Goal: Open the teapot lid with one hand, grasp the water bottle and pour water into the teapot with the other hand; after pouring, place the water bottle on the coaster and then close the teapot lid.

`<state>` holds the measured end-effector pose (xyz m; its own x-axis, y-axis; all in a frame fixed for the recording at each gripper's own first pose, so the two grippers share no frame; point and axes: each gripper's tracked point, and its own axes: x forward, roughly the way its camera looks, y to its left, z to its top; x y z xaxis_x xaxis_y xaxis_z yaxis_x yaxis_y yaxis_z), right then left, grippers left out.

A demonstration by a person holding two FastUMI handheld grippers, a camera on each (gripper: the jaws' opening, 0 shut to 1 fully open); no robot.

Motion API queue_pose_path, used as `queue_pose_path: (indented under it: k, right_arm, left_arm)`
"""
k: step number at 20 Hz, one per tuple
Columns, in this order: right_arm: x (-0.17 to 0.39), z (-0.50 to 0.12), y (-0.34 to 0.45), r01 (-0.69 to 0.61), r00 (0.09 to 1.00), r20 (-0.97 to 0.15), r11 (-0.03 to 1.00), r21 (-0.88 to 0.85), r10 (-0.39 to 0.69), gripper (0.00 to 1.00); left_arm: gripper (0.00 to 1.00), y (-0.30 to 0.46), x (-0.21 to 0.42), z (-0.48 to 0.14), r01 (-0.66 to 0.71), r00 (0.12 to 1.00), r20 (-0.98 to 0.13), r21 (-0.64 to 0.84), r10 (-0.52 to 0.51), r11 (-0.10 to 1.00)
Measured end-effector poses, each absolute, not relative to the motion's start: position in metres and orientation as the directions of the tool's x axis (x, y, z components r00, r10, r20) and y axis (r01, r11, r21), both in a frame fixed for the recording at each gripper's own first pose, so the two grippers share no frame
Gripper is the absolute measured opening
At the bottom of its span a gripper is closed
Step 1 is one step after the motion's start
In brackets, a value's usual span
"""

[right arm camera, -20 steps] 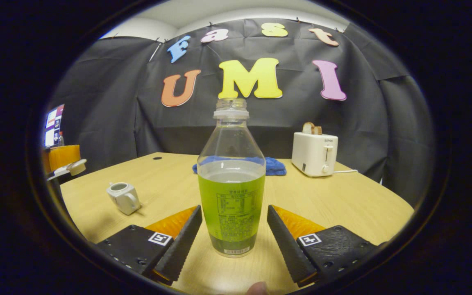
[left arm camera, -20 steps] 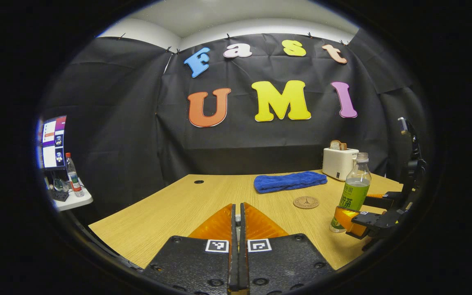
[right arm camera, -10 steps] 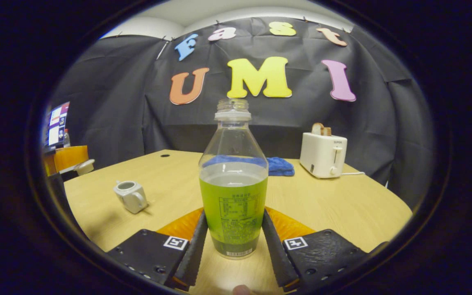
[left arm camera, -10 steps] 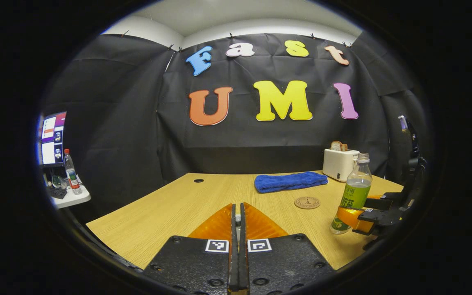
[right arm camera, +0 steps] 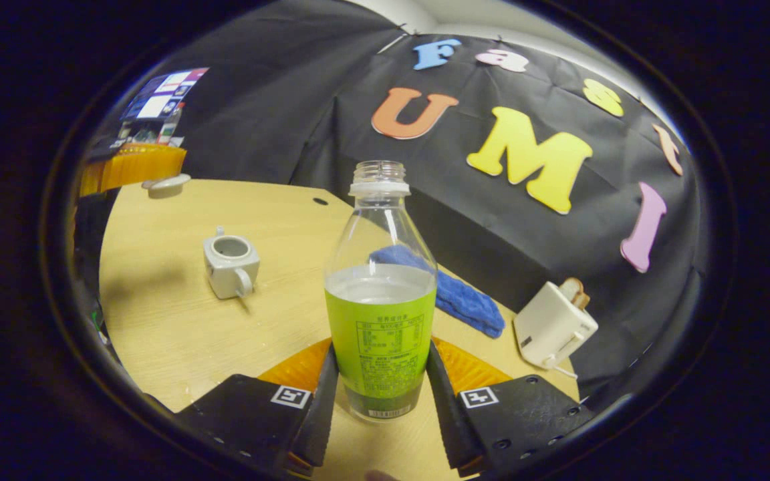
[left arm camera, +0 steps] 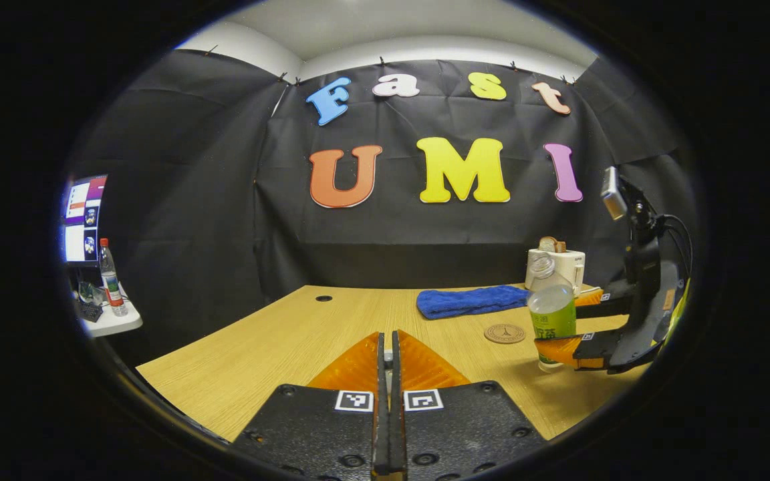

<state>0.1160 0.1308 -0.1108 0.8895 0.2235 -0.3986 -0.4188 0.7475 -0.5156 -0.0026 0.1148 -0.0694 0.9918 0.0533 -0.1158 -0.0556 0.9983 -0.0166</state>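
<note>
— Where's the water bottle (right arm camera: 380,294)?
— Clamped in the right tool (right arm camera: 381,401), tilted, off the bench (right arm camera: 158,314), right of the lidless teapot (right arm camera: 230,265).
— And the left tool (left arm camera: 388,401)?
— Pressed closed; what it pinches, I cannot tell.

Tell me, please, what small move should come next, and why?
Probably carry the water bottle over to the teapot. The right gripper jaws clamp the bottle, tilted in the left gripper view, and the teapot stands open, its lid held aside.
</note>
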Motion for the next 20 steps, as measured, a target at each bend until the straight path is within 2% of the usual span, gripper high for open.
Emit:
queue_pose_path:
  k: [9, 13, 20]
  right_arm:
    - [0.146, -0.116, 0.165, -0.417, 0.908, -0.387, 0.399, -0.817, 0.158, 0.65]
    - [0.153, -0.112, 0.174, -0.343, 0.938, -0.314, 0.250, -0.906, 0.146, 0.67]
    - [0.164, -0.110, 0.187, -0.246, 0.961, -0.235, 0.063, -0.967, 0.147, 0.67]
  left_arm:
    - [0.03, 0.149, -0.005, -0.082, -0.075, 0.990, -0.117, -0.015, 0.073, 0.997]
    - [0.02, 0.161, -0.006, -0.087, -0.083, 0.990, -0.118, -0.024, 0.079, 0.996]
    - [0.03, 0.166, -0.006, -0.089, -0.083, 0.990, -0.118, -0.024, 0.079, 0.996]
